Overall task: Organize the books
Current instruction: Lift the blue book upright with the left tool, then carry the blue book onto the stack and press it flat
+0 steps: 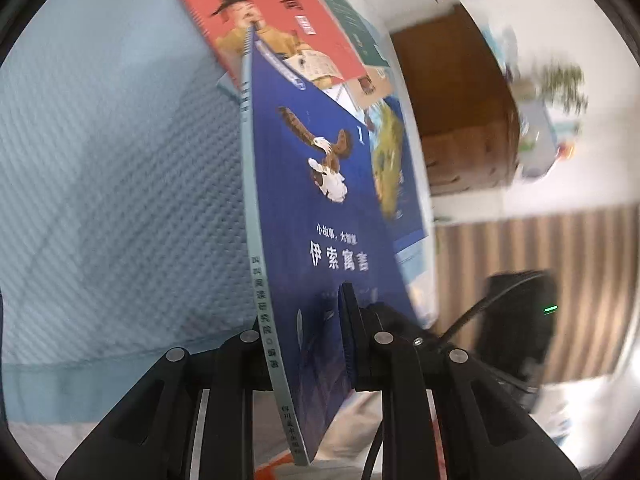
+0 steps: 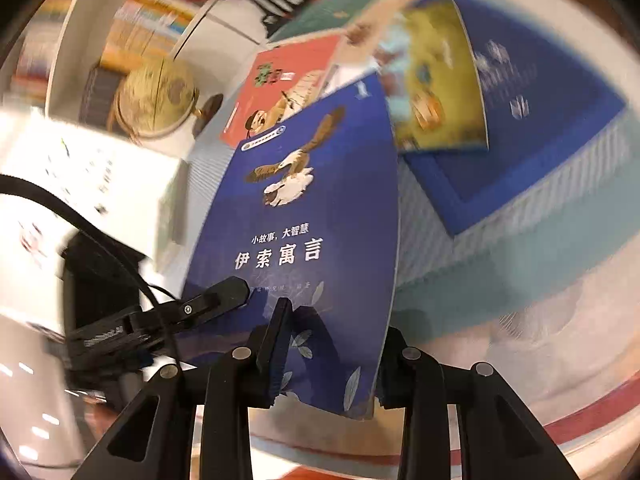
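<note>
Blue book held edge-up over the bed, gripped by both tongs.

The bed [image 1: 112, 160], covered in a pale blue quilted spread, lies open and bare to the left of the book in the left wrist view; its hem band runs along the near edge. Beyond the book, a white bookcase [image 2: 132, 36] with a globe [image 2: 156, 96] stands close to the bed's far side. A loose pile of books rests on the spread: a red book [image 1: 280, 20], a yellow-covered book [image 2: 436, 80] and a large blue flat item [image 2: 532, 120] beneath it, all crowding the blue book's far edge. The blue book [image 1: 320, 208] is tilted, its spine toward the bare spread. The left tongs [image 1: 308, 320] are clenched on its lower part. The right tongs [image 2: 332, 340] angle downward and straddle its lower corner, pads apparently gripping.
</note>
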Motion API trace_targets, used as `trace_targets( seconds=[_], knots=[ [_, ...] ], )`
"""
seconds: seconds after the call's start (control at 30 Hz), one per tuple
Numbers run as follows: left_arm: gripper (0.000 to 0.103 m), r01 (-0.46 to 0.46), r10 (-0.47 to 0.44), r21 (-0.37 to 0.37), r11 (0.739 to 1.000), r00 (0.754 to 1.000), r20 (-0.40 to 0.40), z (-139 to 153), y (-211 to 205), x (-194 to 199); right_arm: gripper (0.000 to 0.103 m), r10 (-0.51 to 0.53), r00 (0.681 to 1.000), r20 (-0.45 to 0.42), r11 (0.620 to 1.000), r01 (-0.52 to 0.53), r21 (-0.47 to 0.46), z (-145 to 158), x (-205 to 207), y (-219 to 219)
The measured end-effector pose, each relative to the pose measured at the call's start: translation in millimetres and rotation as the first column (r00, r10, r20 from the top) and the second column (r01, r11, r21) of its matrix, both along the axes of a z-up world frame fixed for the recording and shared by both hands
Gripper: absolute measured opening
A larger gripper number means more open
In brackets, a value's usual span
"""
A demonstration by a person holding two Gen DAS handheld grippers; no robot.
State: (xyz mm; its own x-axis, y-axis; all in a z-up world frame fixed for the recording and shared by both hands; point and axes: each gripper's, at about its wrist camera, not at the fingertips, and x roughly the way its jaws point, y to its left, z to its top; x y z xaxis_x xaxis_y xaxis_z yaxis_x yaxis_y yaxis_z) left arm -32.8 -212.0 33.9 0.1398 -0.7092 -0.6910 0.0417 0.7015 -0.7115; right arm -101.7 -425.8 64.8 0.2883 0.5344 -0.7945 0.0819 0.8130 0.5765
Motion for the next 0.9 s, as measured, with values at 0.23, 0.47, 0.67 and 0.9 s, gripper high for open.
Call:
trace_targets(
  seconds=[0.23, 0.47, 0.67, 0.9],
  knots=[
    [0.017, 0.065, -0.067, 0.02, 0.998, 0.991, 0.114, 23.7, 2.6, -4.9, 0.033, 0.154, 0.978, 0.141, 0.956, -0.112, -0.272, 31.9, -6.4, 35.9],
    [0.017, 0.031, -0.023, -0.047, 0.998, 0.987, 0.158, 39.4, 40.9, -12.4, 0.033, 0.312, 0.907, 0.283, 0.881, -0.165, -0.443, 73.9, -11.7, 76.9],
    [0.017, -0.077, 0.101, -0.151, 0.986, 0.982, 0.16, 47.6, 85.3, -9.3, 0.033, 0.388, 0.858, 0.337, 0.86, -0.206, -0.467, 95.2, 1.7, 116.1],
    [0.017, -0.209, 0.23, -0.118, 0.971, 0.949, 0.217, 69.6, 153.3, 2.0, 0.033, 0.467, 0.802, 0.374, 0.856, -0.302, -0.421, 105.9, 39.1, 174.6]
  ],
)
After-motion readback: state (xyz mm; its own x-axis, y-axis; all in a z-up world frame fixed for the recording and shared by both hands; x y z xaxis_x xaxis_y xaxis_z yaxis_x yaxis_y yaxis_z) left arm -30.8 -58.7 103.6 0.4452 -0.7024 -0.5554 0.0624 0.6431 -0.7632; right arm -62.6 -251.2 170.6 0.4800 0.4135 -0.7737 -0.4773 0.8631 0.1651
